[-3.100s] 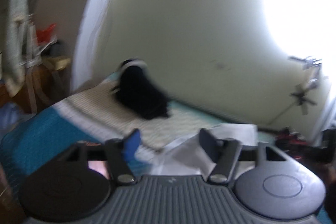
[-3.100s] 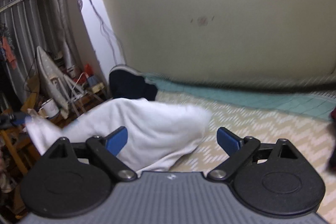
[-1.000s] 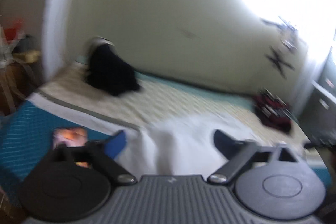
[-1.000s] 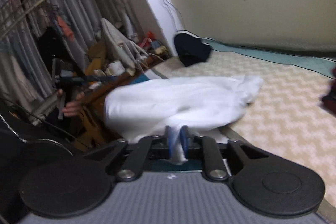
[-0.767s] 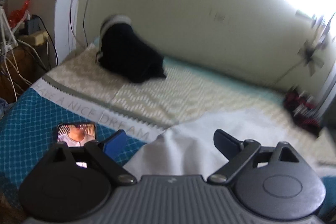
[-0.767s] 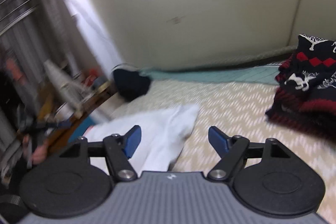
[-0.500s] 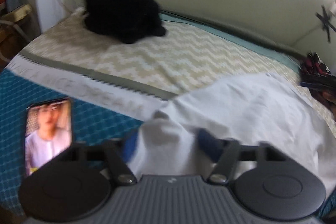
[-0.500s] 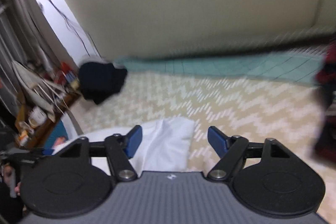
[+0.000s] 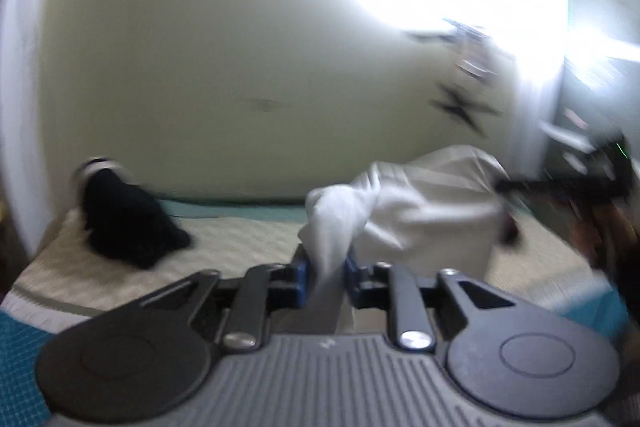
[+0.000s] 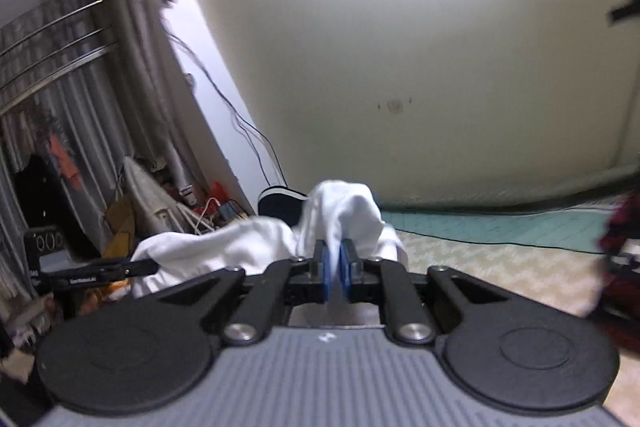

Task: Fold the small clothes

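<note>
A: Where was the white garment (image 9: 420,203)?

B: Off the bed (image 9: 248,239), strung between the two tools. The left gripper (image 9: 323,279) was closed on a bunched corner, cloth squeezed between its blue pads (image 9: 301,277) and rising toward 12 o'clock before spreading to 2 o'clock. The right gripper (image 10: 335,273) was shut nearly tight on another edge, only a thin layer of fabric between its pads (image 10: 326,271), the rest draped off toward 9 o'clock.

A: So both had a hold. What worried you?

B: The left grip took a thick wad, not a clean edge. My guess was that pulling the piece taut could drag layers out unevenly, so the fold would land crooked. The right pinch looked thin, and a sharp tug might have let it slip.

A: Anything nearby in the way?

B: A black bundle (image 9: 128,223) sat on the bed at about 9 o'clock in the left view, and a dark red patterned pile (image 10: 618,267) at 3 o'clock in the right view. Laying the cloth down carelessly could have caught either. Both views were blurred, so finer detail was beyond me
</note>
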`<state>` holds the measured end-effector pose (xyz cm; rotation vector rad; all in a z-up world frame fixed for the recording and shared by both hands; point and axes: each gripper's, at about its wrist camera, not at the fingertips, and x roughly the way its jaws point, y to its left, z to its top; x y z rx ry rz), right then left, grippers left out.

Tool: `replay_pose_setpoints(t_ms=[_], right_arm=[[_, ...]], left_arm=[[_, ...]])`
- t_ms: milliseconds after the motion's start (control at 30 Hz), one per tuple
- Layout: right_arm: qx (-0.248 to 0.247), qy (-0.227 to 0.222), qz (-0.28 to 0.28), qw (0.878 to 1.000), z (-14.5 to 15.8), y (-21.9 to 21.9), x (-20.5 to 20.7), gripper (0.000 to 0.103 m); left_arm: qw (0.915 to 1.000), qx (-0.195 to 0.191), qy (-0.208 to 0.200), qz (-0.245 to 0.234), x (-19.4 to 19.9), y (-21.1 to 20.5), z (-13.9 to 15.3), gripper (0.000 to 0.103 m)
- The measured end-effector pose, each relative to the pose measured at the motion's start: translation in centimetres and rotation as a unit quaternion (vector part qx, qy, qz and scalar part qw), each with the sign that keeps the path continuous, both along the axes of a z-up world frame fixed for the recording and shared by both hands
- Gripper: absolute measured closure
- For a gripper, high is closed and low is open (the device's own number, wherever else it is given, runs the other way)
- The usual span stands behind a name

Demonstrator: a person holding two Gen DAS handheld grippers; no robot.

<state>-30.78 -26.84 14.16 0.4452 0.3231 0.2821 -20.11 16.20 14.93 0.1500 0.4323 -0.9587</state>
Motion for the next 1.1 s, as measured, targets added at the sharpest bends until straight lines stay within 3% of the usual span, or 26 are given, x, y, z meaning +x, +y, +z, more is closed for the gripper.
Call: replay_pose_setpoints(t_ms=[33, 67, 100, 133, 167, 233, 333, 467, 567, 633, 767, 800, 867, 900, 933, 1000, 1100], right_arm=[[-0.008, 0.009, 0.002, 1.000, -0.6, -0.3, -2.0, 0.094], [-0.013, 0.031, 0.001, 0.999, -1.6, -0.6, -3.5, 0.092], [-0.018, 0.058, -0.013, 0.998, -2.7, -0.9, -4.7, 0.079], [-0.024, 0.084, -0.043, 0.995, -4.0, -1.3, -6.0, 0.046], [-0.026, 0.101, -0.075, 0.992, -5.2, -1.8, -7.2, 0.035], [-0.021, 0.124, -0.131, 0.983, -6.8, -2.9, -8.9, 0.037], [-0.004, 0.112, -0.152, 0.982, -7.4, -3.2, -9.6, 0.037], [-0.035, 0.092, -0.106, 0.990, -6.3, -1.2, -7.4, 0.037], [-0.069, 0.093, -0.055, 0.992, -6.2, 0.8, -4.5, 0.034], [-0.101, 0.102, -0.024, 0.989, -6.6, 2.1, -2.6, 0.028], [-0.164, 0.129, 0.017, 0.978, -7.4, 3.9, -0.8, 0.027], [-0.177, 0.138, 0.026, 0.974, -7.9, 4.2, -0.4, 0.027], [-0.189, 0.155, 0.039, 0.969, -9.0, 4.6, 0.3, 0.033], [-0.188, 0.160, 0.049, 0.968, -9.3, 4.7, 0.4, 0.061], [-0.187, 0.159, 0.057, 0.968, -9.5, 4.8, 0.4, 0.088], [-0.184, 0.140, 0.050, 0.972, -9.0, 4.9, -0.2, 0.100], [-0.168, 0.104, 0.017, 0.980, -7.1, 4.4, -1.4, 0.101]], left_arm=[[0.9997, 0.019, -0.004, -0.016, -1.4, -0.1, -0.9, 0.049], [0.9988, 0.040, -0.006, -0.028, -2.6, -0.2, -2.2, 0.046], [0.9977, 0.056, -0.001, -0.036, -3.3, -0.2, -3.2, 0.046], [0.9969, 0.070, 0.010, -0.036, -3.8, -0.1, -4.2, 0.046], [0.9968, 0.072, 0.020, -0.029, -3.7, 0.2, -4.6, 0.047], [0.9974, 0.057, 0.044, -0.003, -3.0, 1.0, -4.7, 0.045], [0.9975, 0.030, 0.058, 0.027, -1.7, 2.3, -3.8, 0.036], [0.9963, 0.043, 0.059, 0.045, 0.3, 1.4, -4.2, 0.020], [0.9948, 0.077, 0.059, 0.031, 0.3, -0.1, -5.6, 0.011], [0.9931, 0.104, 0.048, 0.024, -0.5, -0.6, -6.5, 0.005], [0.9868, 0.148, 0.052, 0.042, -0.3, -1.2, -8.7, 0.004], [0.9858, 0.151, 0.054, 0.049, -0.1, -1.0, -9.0, 0.006], [0.9839, 0.154, 0.065, 0.063, 0.4, -0.8, -9.4, 0.042], [0.9818, 0.161, 0.072, 0.069, 0.6, -0.9, -9.6, 0.080], [0.9794, 0.169, 0.081, 0.074, 1.0, -1.0, -9.8, 0.092], [0.9806, 0.154, 0.091, 0.079, 1.2, -0.6, -9.5, 0.092], [0.9857, 0.114, 0.083, 0.092, 1.3, 0.3, -7.5, 0.093]])
